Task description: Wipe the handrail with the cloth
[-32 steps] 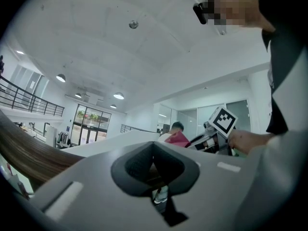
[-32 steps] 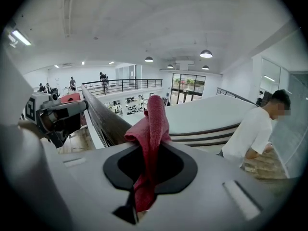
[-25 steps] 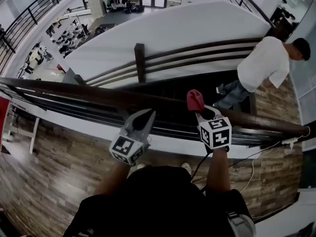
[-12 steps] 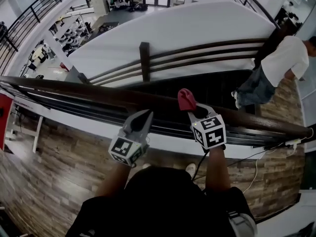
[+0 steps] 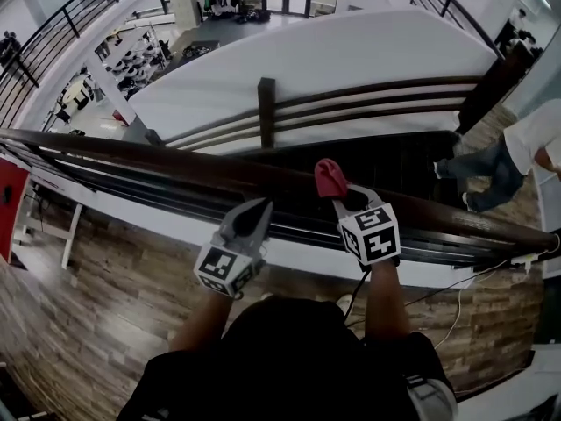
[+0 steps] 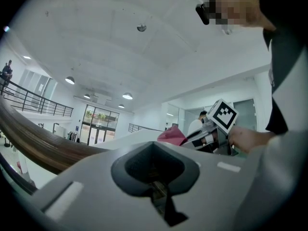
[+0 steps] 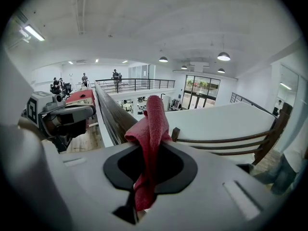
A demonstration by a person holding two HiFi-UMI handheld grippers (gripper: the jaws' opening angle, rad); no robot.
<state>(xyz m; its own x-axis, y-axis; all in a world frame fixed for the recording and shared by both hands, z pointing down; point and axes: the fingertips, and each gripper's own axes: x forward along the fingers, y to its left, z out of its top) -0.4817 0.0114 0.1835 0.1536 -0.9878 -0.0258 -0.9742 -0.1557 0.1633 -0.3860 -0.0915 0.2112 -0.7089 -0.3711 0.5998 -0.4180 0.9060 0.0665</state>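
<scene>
**Cloth clamped in right tool at the rail; wiped length unreadable**

Head view: the right tool (image 5: 344, 196), at frame centre, pinches a red cloth (image 5: 330, 176). The bunched cloth sits over the dark wooden handrail (image 5: 175, 165), which runs from the left edge to the lower right. Can't tell from here whether cloth and rail touch. The left tool (image 5: 255, 210) is just left of it on the near side of the rail, with its tips pressed together and empty.

Left gripper view: jaws together with nothing between them. The rail sweeps in from the left. The right tool and cloth show right of centre.

Right gripper view: jaws clamped on the cloth. A fold stands up past the tips and a tail hangs in the slot. The rail recedes toward upper left behind it.

Progress (judgement): the cloth is gripped and at the rail, so setup is done. The rail surface shows no wiped/unwiped difference, so most of its length probably remains.

Containers: none in any view.
</scene>
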